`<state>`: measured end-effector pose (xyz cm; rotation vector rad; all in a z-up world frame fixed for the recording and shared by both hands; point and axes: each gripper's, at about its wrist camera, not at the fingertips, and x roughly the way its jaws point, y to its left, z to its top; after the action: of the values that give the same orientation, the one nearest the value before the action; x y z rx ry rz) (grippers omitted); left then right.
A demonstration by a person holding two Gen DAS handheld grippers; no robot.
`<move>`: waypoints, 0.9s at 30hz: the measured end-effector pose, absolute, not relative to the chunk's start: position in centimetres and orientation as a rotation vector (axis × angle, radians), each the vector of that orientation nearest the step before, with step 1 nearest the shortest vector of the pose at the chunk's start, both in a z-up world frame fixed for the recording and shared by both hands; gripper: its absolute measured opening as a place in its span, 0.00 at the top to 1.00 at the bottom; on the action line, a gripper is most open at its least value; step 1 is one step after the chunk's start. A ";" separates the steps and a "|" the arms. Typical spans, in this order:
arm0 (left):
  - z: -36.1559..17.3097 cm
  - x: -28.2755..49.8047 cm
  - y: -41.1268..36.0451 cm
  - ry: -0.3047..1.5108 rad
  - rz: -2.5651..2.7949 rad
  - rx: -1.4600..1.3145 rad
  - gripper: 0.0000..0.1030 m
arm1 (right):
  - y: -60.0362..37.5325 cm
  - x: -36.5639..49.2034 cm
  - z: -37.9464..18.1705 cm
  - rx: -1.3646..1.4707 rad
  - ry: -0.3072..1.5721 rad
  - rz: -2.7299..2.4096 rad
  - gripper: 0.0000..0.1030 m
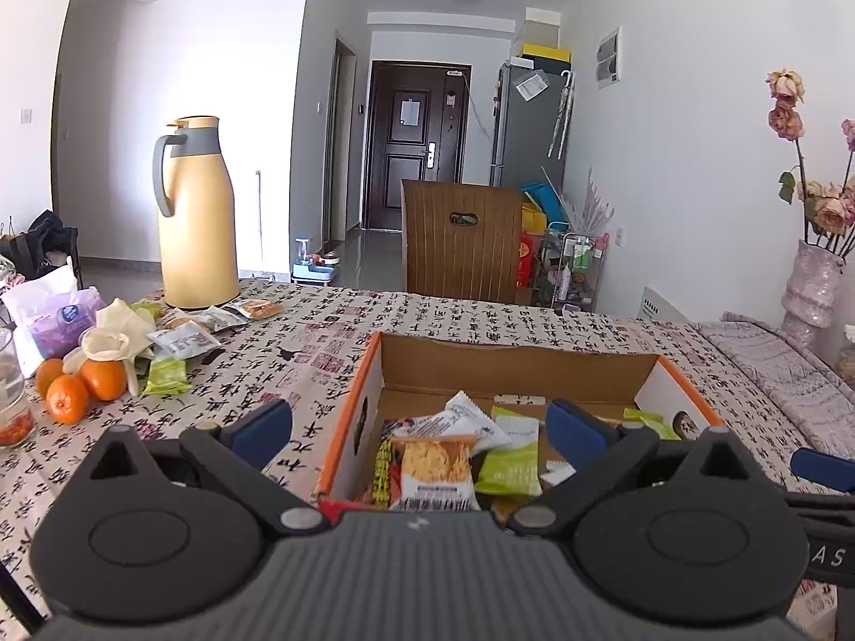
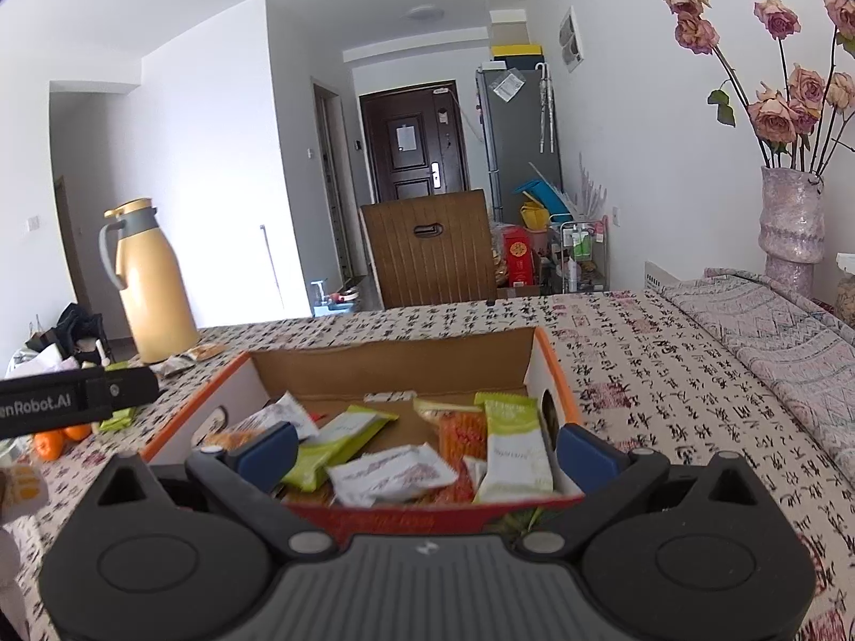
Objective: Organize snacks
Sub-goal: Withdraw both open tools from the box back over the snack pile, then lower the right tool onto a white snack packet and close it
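A: Landmark is the cardboard box [image 1: 368,374], orange-rimmed, open top, on the table [image 1: 299,331] with the calligraphy-print cloth. Grippers?

B: Left gripper [image 1: 419,427] hangs over the box's near-left corner, jaws spread wide, nothing between the blue pads; left pad is outside the box wall, right pad over the inside. Right gripper [image 2: 427,446] is at the box's near edge, jaws also spread wide and empty, both pads over the box.

A: Snacks?

B: Most are in the box: an orange noodle-print packet [image 1: 435,467], green packets [image 2: 513,443], white packets [image 2: 390,473], piled loosely toward the near end. Far end of the box floor is bare cardboard.

A: Anything left outside?

B: Yes. Left of the box, near the yellow thermos jug [image 1: 195,213], a loose cluster of snack packets [image 1: 214,320] lies on the cloth, plus a green one [image 1: 165,374] closer in. Beside that, tangerines [image 1: 80,384] and a tissue pack [image 1: 53,320].

A: Other side?

B: Right of the box, well apart, a vase of dried roses [image 2: 791,224]. Behind the box, past the table edge, a wooden chair back [image 1: 462,240].
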<state>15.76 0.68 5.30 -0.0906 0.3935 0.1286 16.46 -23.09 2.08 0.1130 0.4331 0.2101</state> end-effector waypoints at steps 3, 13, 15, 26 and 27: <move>5.0 14.4 1.0 0.399 0.124 -0.091 0.00 | -22.7 15.0 1.8 0.107 0.445 0.221 0.00; 2.2 10.7 2.7 0.464 0.111 -0.088 0.00 | -21.4 10.8 -0.3 0.081 0.503 0.269 0.00; 1.5 10.1 3.1 0.476 0.107 -0.089 0.00 | -21.2 10.1 -0.6 0.077 0.515 0.271 0.00; -1.8 7.5 5.7 0.564 0.112 -0.120 0.00 | -20.7 8.0 -2.5 0.069 0.576 0.282 0.00; -1.9 7.4 5.9 0.564 0.114 -0.122 0.00 | -20.7 8.0 -2.5 0.066 0.578 0.281 0.00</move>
<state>7.42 5.85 -1.86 -0.1223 0.5639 0.1137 8.03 -20.67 -2.51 0.0660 0.5782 0.2812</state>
